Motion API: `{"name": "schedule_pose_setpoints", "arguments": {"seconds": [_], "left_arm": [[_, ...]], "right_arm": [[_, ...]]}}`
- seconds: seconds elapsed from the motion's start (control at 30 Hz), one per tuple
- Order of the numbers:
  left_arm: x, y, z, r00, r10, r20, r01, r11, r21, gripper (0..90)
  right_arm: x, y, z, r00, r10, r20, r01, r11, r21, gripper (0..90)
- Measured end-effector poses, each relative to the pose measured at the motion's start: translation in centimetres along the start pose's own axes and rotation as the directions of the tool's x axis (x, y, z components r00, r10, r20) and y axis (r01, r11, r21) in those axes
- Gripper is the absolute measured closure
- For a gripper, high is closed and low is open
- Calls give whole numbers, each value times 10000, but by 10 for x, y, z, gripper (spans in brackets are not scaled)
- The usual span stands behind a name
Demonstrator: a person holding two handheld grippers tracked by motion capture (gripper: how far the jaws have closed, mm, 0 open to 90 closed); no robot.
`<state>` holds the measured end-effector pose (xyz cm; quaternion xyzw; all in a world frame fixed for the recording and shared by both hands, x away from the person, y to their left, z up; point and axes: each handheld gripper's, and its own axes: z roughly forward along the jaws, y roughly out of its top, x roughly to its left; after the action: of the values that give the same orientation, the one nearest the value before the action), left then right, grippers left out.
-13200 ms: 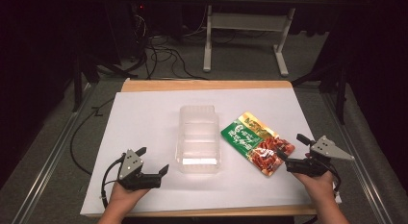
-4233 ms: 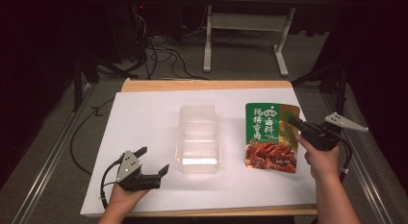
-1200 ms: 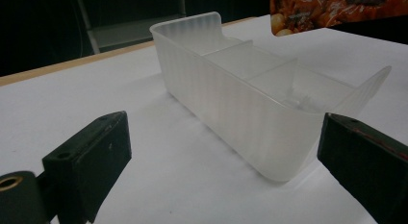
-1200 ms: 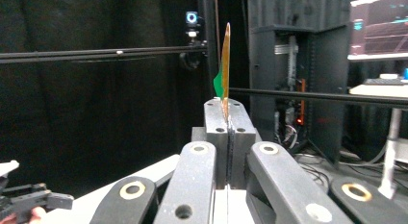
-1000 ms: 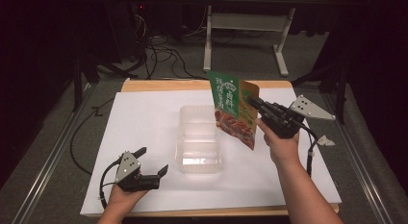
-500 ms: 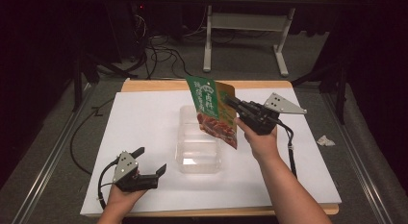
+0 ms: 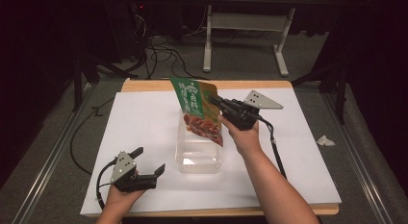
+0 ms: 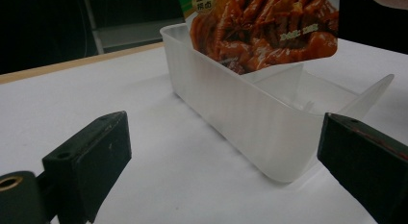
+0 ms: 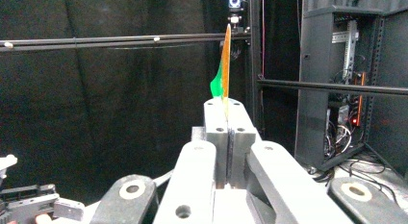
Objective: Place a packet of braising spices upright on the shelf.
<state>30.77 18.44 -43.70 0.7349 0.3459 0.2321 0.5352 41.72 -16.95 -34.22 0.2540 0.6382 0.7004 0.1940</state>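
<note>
Snack pouch (image 7: 201,110) is pinched by one edge in the closed right gripper (image 7: 215,101), hung over the clear tub (image 7: 198,152) at table centre, apparently for dropping in. Left gripper (image 7: 149,160) is rested open at 7 o'clock.

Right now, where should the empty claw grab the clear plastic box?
Grip the near short wall of the clear box, one jaw inside, one outside, coming from above. The left claw sits open just beside that end, and the snack pouch in the right claw hangs over the far end.
</note>
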Motion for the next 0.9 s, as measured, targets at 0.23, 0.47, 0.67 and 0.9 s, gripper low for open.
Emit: {"name": "schedule_pose_setpoints", "arguments": {"seconds": [0.23,0.47,0.67,0.9], "left_arm": [[0,0,0,10000,13,15,-13,10000,-1,54],[0,0,0,10000,-4,34,3,10000,11,55],[0,0,0,10000,-3,44,3,10000,6,55],[0,0,1,10000,-16,75,16,10000,-33,56]], "right_arm": [[-3,-9,9,9999,19,160,-18,10000,-94,900],[-8,-13,10,9994,-45,348,47,10000,-58,900],[-11,-25,9,9984,261,505,-254,9996,-155,900],[-12,-31,8,9982,272,543,-276,9996,67,900]]}}
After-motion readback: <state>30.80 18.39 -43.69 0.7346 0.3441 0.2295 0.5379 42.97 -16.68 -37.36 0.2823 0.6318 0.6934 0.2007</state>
